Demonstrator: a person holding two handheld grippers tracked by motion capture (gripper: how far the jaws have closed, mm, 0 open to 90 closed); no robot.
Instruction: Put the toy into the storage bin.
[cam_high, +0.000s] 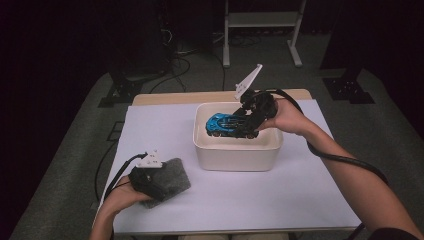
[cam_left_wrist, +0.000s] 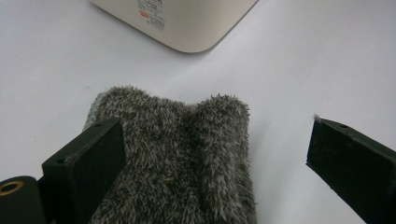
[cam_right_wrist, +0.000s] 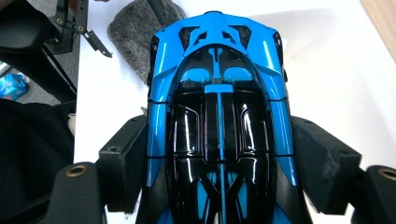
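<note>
A blue and black toy car (cam_high: 222, 122) sits at the opening of a cream tub (cam_high: 235, 152), about level with its rim. My right gripper (cam_high: 245, 125) is shut on it, and in the right gripper view the pads press on both flanks of the car (cam_right_wrist: 217, 93). I cannot tell whether the car touches the tub's floor. At the front left my left gripper (cam_high: 161, 184) rests over a grey fluffy cloth (cam_high: 175, 175). In the left gripper view it (cam_left_wrist: 215, 135) stands open, one jaw over the cloth (cam_left_wrist: 177, 154), the other on bare mat.
A white mat (cam_high: 280, 195) covers the table, with a wooden edge (cam_high: 170, 98) showing at the back. Beyond the table a metal stand (cam_high: 262, 20) and cables lie on the floor. The tub's corner (cam_left_wrist: 187, 28) shows ahead of the cloth.
</note>
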